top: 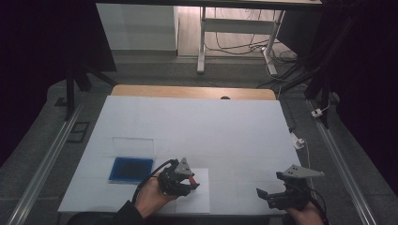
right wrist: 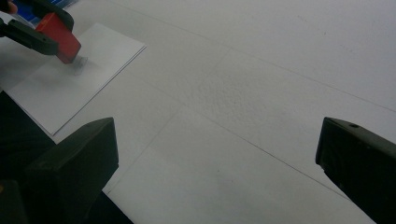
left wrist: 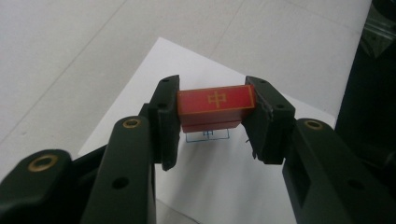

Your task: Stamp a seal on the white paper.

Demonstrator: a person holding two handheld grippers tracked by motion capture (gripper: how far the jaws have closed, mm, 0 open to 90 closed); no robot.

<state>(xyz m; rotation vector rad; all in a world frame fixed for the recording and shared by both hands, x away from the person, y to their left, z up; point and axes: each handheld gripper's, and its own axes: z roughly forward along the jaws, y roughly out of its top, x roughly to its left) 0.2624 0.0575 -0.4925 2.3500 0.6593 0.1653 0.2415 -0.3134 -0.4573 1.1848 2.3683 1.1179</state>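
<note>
The red stamp [left wrist: 215, 106] is pinched crosswise by the left gripper [left wrist: 212, 122], face down over paper [left wrist: 224, 182]; the right gripper [right wrist: 217, 154] is spread

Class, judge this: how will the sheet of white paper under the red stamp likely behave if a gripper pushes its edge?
The paper looks thin and flat, so it would probably slide or buckle. While the red stamp sits near it, pinning seems possible.
</note>
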